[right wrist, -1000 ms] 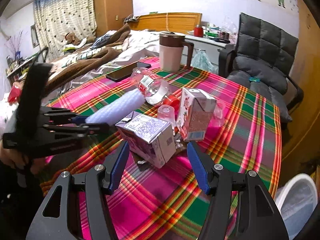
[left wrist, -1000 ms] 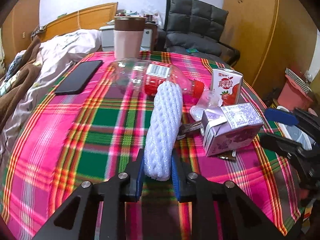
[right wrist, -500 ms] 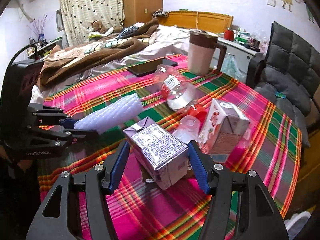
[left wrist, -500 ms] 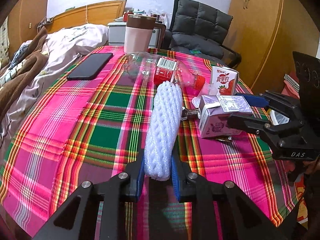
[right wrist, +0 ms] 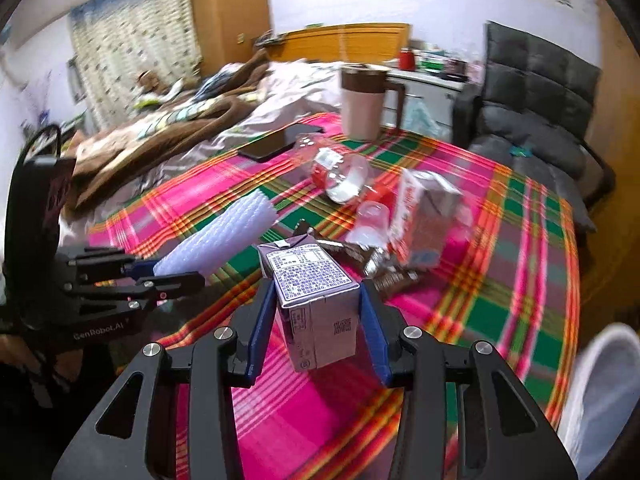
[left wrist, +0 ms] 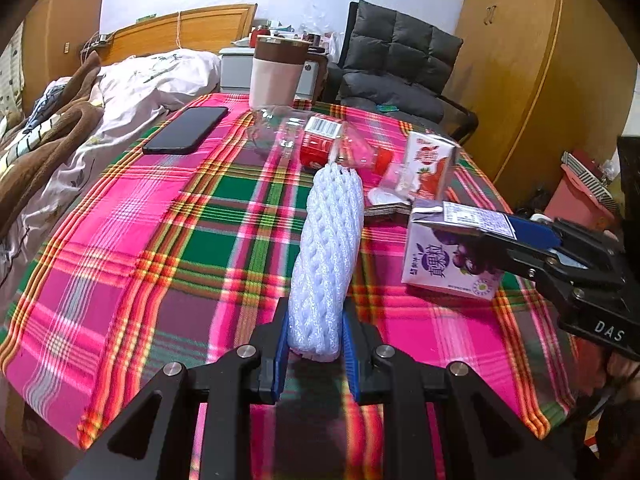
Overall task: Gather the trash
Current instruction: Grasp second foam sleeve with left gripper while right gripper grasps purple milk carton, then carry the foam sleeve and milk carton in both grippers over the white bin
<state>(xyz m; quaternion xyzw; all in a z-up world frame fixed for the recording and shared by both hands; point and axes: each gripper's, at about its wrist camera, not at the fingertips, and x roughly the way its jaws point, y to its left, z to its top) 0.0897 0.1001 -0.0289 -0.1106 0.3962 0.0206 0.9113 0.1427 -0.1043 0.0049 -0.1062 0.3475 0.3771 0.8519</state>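
Note:
My left gripper (left wrist: pixel 314 344) is shut on a white foam net sleeve (left wrist: pixel 328 256) and holds it above the plaid table; the sleeve also shows in the right wrist view (right wrist: pixel 218 240). My right gripper (right wrist: pixel 318 320) is shut on a purple milk carton (right wrist: pixel 316 300), lifted off the cloth; the carton also shows in the left wrist view (left wrist: pixel 448 260). On the table lie a clear plastic bottle with a red label (left wrist: pixel 316 140), a red strawberry carton (left wrist: pixel 430 164), a small clear cup (right wrist: pixel 370 220) and a brown wrapper (right wrist: pixel 384 268).
A black phone (left wrist: pixel 188 130) and a pink-and-brown jug (left wrist: pixel 278 72) stand at the table's far side. A white bin (right wrist: pixel 600 392) is at the right below the table edge. A bed lies left, a grey chair (left wrist: pixel 400 64) behind.
My right gripper closed on the purple carton and lifted it off the table. My left gripper kept hold of the foam sleeve and rose a little.

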